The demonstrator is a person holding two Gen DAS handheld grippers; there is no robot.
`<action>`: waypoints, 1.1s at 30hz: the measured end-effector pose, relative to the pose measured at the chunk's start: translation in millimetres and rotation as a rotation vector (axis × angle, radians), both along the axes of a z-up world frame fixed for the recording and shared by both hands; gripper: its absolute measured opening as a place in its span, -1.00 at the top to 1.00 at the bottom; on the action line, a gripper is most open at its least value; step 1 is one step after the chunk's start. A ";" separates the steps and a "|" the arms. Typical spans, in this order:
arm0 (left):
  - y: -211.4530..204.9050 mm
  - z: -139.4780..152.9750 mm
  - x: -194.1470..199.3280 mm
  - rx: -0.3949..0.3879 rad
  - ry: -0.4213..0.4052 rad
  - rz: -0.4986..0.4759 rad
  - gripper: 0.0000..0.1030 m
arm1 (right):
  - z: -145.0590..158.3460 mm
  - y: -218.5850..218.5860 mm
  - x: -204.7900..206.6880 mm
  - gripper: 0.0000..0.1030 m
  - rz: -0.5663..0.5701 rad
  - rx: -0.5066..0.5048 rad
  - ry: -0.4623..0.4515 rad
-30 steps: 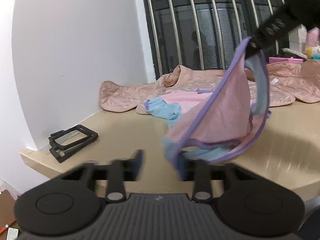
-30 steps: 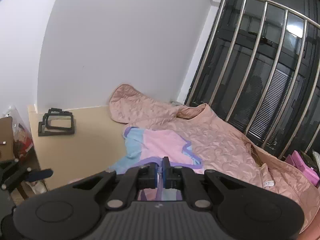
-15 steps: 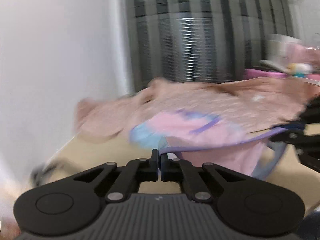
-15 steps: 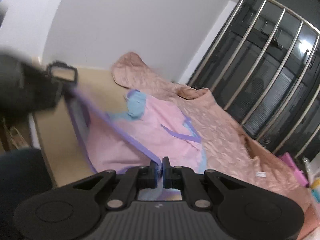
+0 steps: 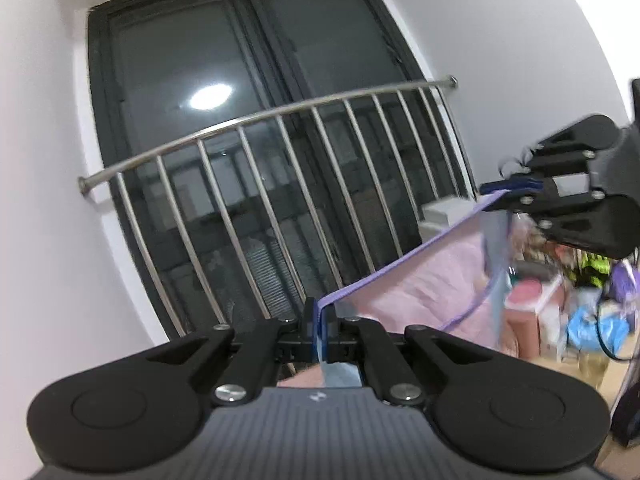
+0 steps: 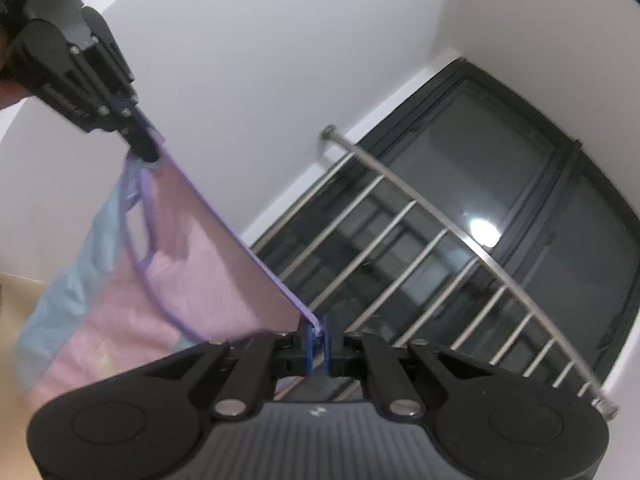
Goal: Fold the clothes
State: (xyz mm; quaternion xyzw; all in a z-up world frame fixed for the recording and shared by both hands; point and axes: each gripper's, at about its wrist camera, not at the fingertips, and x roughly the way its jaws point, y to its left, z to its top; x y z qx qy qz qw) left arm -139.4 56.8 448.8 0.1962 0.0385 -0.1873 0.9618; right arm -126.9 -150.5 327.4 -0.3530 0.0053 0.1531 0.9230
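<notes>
A pink garment (image 5: pixel 432 284) with purple trim and light blue panels hangs in the air, stretched between my two grippers. My left gripper (image 5: pixel 319 326) is shut on one end of its purple edge. My right gripper (image 5: pixel 510 190) is shut on the other end, up at the right. In the right wrist view the garment (image 6: pixel 168 272) hangs down to the left from my right gripper (image 6: pixel 319 338), with the left gripper (image 6: pixel 138 136) at the top left.
A dark window with a curved steel railing (image 5: pixel 264 120) fills the view ahead, white walls on both sides. Blurred clutter of boxes and bags (image 5: pixel 576 312) lies at the lower right. A strip of beige table (image 6: pixel 12 304) shows at the left.
Both grippers have risen and tilted upward, lifting the garment off the table and pulling its purple edge taut between them. One second ago the left gripper was open; it is shut now.
</notes>
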 end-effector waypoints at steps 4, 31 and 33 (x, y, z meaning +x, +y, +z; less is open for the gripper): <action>-1.0 1.0 25.2 0.013 0.074 -0.039 0.98 | 27.8 -5.7 10.7 0.94 -0.024 0.003 0.014; -38.8 -52.6 160.2 0.188 0.030 0.157 0.97 | 35.1 -26.1 157.2 0.93 -0.112 0.198 -0.094; -57.3 -101.5 159.7 0.236 0.086 0.147 0.97 | -1.7 -32.4 143.3 0.93 -0.100 0.179 0.004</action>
